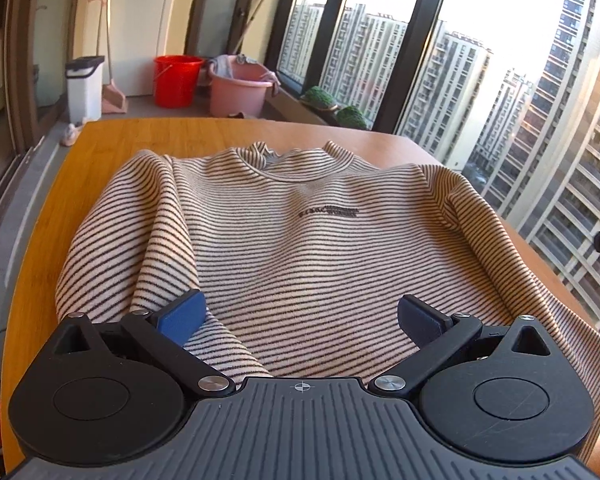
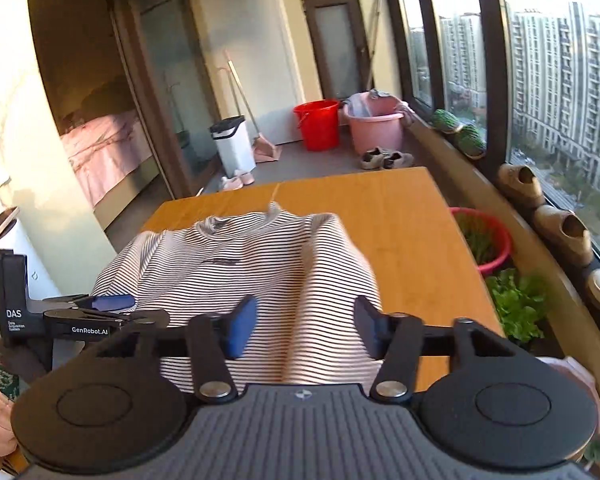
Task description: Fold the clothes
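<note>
A cream sweater with thin dark stripes (image 1: 300, 240) lies front up on the wooden table (image 1: 100, 140), collar at the far end, both sleeves folded in along the sides. My left gripper (image 1: 300, 316) is open just above the sweater's near hem, holding nothing. The sweater also shows in the right wrist view (image 2: 240, 264). My right gripper (image 2: 304, 326) is open over the sweater's right sleeve near the hem, holding nothing. The left gripper (image 2: 100, 308) shows at the left of that view.
Windows run along the right side. A red bucket (image 1: 178, 80), a pink basin (image 1: 240, 86) and a white bin (image 1: 84, 88) stand on the floor beyond the table. A red basin of greens (image 2: 482, 240) and shoes (image 2: 560, 232) sit by the sill.
</note>
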